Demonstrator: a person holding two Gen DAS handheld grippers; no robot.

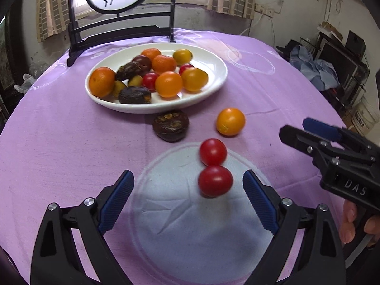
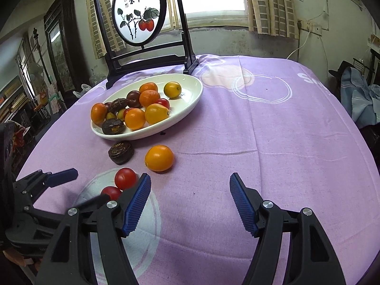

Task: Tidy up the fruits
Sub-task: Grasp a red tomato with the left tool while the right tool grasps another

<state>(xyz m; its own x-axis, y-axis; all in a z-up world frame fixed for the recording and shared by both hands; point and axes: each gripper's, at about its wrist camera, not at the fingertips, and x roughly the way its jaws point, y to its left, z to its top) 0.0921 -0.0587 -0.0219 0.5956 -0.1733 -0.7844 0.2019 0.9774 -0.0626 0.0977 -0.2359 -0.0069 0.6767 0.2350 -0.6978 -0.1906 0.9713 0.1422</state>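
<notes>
The left gripper (image 1: pixel 188 199) is standing wide open, holding nothing, and the near red tomato (image 1: pixel 215 180) is lying between its fingers, slightly toward one o'clock. A second red tomato (image 1: pixel 213 151) is touching it at twelve o'clock, so the pair's axis is running straight ahead. The right gripper (image 2: pixel 190 201), also wide and empty, is sitting farther off, the tomatoes at its ten o'clock. The white plate (image 1: pixel 213 64) is waiting beyond.
</notes>
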